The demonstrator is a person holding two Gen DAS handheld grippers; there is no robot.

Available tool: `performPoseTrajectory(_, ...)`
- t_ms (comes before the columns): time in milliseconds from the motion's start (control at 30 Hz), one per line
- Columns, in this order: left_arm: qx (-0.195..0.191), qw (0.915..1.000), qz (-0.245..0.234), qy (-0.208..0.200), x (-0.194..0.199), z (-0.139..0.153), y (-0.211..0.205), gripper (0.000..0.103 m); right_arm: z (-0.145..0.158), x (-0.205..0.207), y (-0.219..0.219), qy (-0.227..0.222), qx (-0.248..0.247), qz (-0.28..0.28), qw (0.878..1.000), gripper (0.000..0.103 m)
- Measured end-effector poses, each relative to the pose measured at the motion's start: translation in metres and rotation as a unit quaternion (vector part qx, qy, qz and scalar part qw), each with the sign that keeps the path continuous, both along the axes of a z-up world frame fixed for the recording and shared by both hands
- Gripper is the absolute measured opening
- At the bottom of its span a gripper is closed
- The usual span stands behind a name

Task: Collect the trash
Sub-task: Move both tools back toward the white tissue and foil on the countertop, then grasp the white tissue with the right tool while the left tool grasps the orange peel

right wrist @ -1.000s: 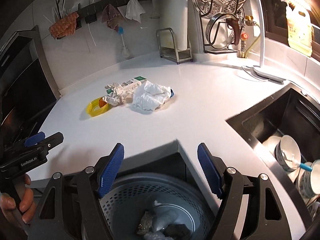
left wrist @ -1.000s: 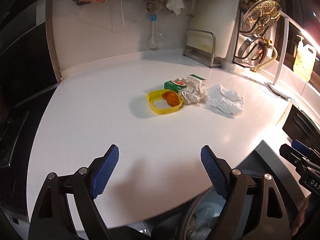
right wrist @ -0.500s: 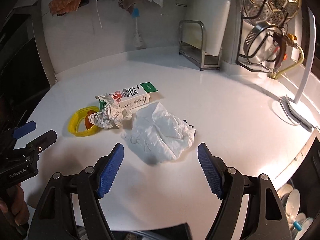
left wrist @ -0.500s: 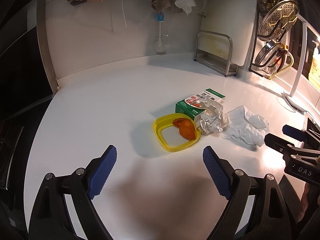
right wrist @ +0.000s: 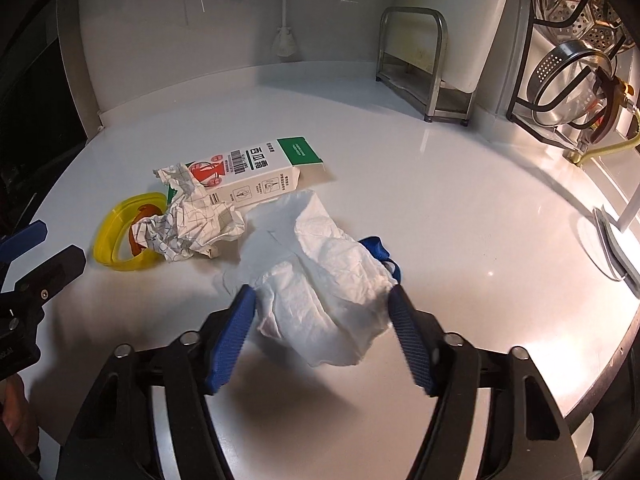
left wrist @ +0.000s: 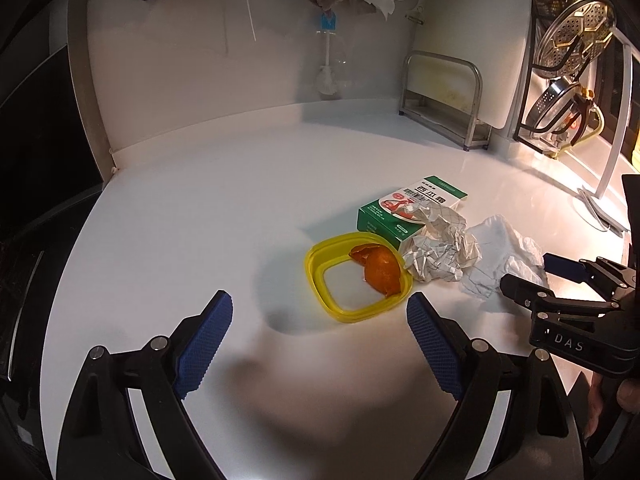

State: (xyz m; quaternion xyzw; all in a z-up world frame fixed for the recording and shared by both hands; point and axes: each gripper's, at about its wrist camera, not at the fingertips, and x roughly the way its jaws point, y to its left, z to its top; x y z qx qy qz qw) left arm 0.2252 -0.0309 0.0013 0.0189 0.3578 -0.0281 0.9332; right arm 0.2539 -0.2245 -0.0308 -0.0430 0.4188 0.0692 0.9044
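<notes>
A crumpled white tissue (right wrist: 320,276) lies on the white counter (right wrist: 440,200) with something blue (right wrist: 376,246) under its far side. My right gripper (right wrist: 321,291) is closing around the tissue, its blue pads just at the two edges. The tissue still rests on the counter. To its left lie a ball of checked paper (right wrist: 192,220), a green and white carton (right wrist: 256,172) and a yellow lid (right wrist: 108,240). My left gripper (left wrist: 319,302) hangs open just short of the yellow lid (left wrist: 320,276), which holds orange peel (left wrist: 380,272).
A metal rack (right wrist: 416,60) with a white board stands at the back. A black wire shelf (right wrist: 568,60) with steamer and strainer fills the right side. A brush (right wrist: 284,20) and cloths hang on the wall. A lamp base (right wrist: 612,248) sits at the right edge.
Both grippers came forward from the counter's edge and bin to the trash pile. The right jaws have narrowed around the tissue. The left jaws stay wide.
</notes>
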Motion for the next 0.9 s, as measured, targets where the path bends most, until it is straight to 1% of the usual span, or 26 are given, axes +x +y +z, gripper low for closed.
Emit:
performPoseTrajectory(67,0.006,1.0,0.001,0.0,0.001,-0.001,-0.002,0.087,0.0,-0.001,0.0,-0.004,-0.002,0.0,1.0,0.042)
performPoseTrajectory(133,0.01,0.9999,0.001,0.004,0.003,-0.003,-0.004,0.087,0.001,-0.002,-0.003,-0.006,0.012,0.001,1.0,0.033)
performPoseTrajectory(267,0.019,0.9998,0.004,0.005,0.009,-0.001,-0.005,0.087,0.003,-0.005,-0.009,-0.011,0.024,-0.004,1.0,0.024)
performPoseTrajectory(433,0.033,0.9994,0.012,-0.006,0.018,0.004,-0.007,0.087,0.002,-0.005,-0.017,-0.01,0.05,-0.009,0.999,0.022)
performPoseTrajectory(600,0.038,0.9992,0.01,0.0,0.028,0.0,-0.015,0.087,0.004,-0.007,-0.017,-0.01,0.057,0.0,0.998,0.022)
performPoseTrajectory(767,0.051,0.9987,0.001,0.006,0.032,-0.007,-0.025,0.087,0.003,-0.006,-0.019,-0.007,0.062,0.0,0.998,0.022)
performPoseTrajectory(900,0.054,0.9985,-0.001,0.008,0.035,-0.01,-0.028,0.083,0.003,-0.006,-0.021,-0.006,0.067,0.0,0.998,0.022)
